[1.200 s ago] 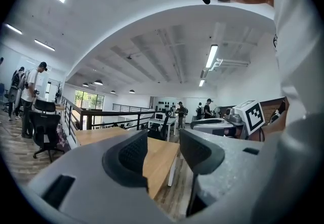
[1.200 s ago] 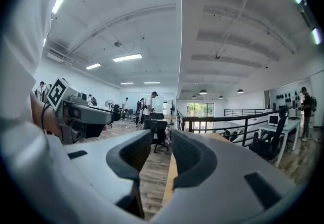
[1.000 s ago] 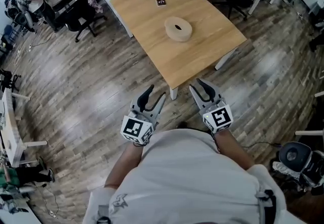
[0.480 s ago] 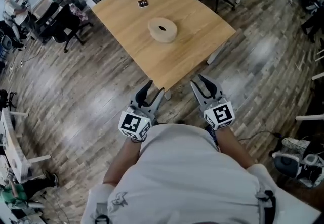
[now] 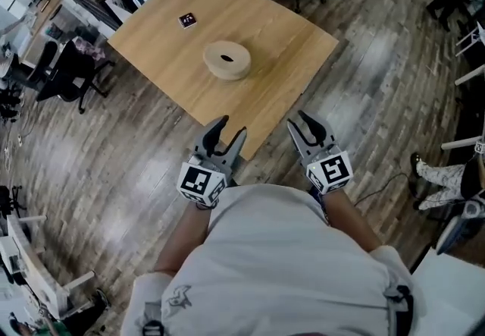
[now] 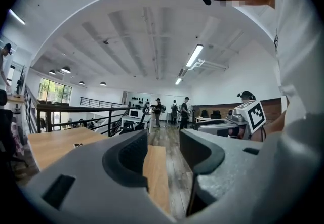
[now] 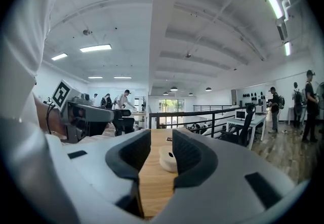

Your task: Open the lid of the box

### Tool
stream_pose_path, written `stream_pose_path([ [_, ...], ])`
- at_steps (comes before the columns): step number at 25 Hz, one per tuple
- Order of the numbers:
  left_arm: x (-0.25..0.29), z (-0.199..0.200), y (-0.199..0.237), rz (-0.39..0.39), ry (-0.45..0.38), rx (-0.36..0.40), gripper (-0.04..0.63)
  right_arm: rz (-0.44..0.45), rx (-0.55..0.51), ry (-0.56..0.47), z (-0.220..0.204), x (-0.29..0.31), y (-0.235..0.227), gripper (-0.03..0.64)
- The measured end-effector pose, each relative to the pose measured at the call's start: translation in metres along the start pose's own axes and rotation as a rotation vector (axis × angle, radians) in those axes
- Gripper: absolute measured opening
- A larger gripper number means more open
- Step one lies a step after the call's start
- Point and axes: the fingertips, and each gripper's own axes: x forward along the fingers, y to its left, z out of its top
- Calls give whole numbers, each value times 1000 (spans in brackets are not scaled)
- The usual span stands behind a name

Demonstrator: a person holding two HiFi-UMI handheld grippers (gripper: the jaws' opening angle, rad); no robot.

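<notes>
A round, pale box (image 5: 227, 60) with a dark hole in its lid sits near the middle of the wooden table (image 5: 288, 31). It also shows between the jaws in the right gripper view, as the box (image 7: 166, 159) far ahead. Both grippers hang near the table's front corner, held close to the person's body. My left gripper (image 5: 225, 135) is open and empty; in its own view the left gripper (image 6: 163, 154) has only table and floor between its jaws. My right gripper (image 5: 305, 124) is open and empty too.
A small black marker tile (image 5: 187, 20) lies on the table's far side. Wood flooring surrounds the table. Office chairs (image 5: 72, 73) stand to the left, desks and railings at the back. A person's foot (image 5: 428, 174) shows at the right edge.
The person has stepped closer to the table, so the table and box have shifted left and nearer in the head view. Both grippers keep their pose and opening.
</notes>
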Motion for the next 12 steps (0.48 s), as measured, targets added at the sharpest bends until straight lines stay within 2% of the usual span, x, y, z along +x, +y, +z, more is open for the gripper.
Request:
stream_pose_path([
  [12,15,13,138,-171,39,-17,189,-115,17,48,16,127,25,140],
])
